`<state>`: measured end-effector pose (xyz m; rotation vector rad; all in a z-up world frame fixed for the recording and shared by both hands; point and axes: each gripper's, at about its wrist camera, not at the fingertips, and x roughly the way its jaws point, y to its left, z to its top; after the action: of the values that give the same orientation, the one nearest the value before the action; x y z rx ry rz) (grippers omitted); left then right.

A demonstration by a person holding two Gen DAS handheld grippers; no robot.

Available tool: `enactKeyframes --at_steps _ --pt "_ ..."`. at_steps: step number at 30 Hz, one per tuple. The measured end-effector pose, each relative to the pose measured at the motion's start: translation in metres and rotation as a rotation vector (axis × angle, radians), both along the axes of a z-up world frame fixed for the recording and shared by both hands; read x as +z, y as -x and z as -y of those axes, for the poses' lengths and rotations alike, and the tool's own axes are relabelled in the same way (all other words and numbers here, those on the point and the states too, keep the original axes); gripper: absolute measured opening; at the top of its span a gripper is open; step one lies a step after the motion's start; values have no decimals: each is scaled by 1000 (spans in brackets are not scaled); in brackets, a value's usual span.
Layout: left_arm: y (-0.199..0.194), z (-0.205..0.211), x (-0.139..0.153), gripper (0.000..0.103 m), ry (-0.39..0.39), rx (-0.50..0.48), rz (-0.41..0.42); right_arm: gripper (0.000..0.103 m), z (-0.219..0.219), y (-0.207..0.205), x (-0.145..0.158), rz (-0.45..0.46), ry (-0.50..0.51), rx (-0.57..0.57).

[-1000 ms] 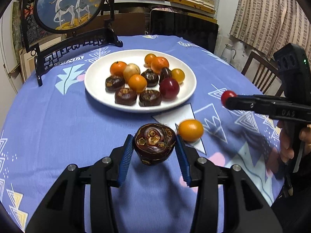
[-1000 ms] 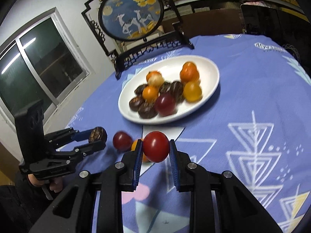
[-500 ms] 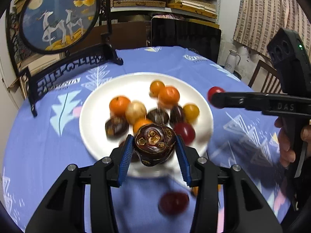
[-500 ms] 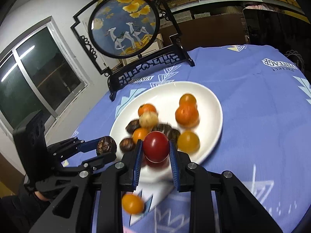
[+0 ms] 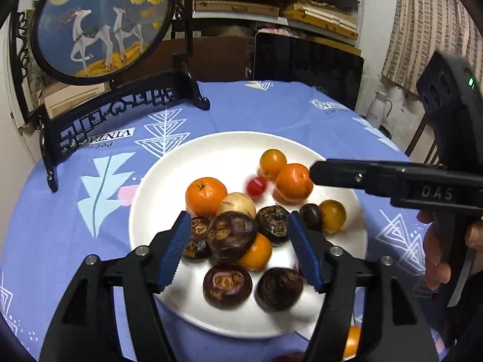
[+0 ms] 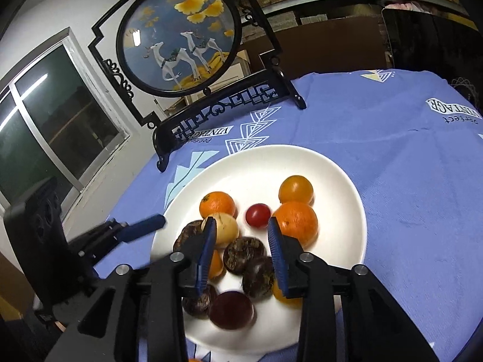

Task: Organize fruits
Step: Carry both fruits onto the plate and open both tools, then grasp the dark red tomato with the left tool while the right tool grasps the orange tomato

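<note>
Both claws hang released over the white plate (image 5: 169,175) — the left claw (image 5: 238,250) just above a dark chestnut-like fruit (image 5: 231,235), the right claw (image 6: 241,253) behind a red cherry tomato (image 6: 257,215), apparently just dropped — gathering loose fruits together.

Fruit crowds the near half of the white plate (image 5: 169,187), while its far and left stretches lie bare and open to approach. A framed deer screen (image 5: 99,24) on a black stand blocks the far-left edge of the blue tablecloth (image 5: 271,111). The right gripper (image 5: 314,173) reaches across the plate's right side; the left gripper (image 5: 238,247) hangs above its near edge.
</note>
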<state>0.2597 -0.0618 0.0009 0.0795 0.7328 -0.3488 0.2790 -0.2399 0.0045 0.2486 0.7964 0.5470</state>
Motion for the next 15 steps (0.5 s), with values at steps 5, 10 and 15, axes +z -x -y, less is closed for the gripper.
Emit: enactKeyframes --at_steps 5,10,15 --pt "39 -4 -3 72 -36 -55 -7 39 13 35 -2 10 5 0" --pt "76 -11 -16 75 -52 -102 -54 69 26 75 -15 -3 13 -30" --pt "108 -13 -30 85 -79 -143 -89 82 27 109 -25 -3 26 -26"
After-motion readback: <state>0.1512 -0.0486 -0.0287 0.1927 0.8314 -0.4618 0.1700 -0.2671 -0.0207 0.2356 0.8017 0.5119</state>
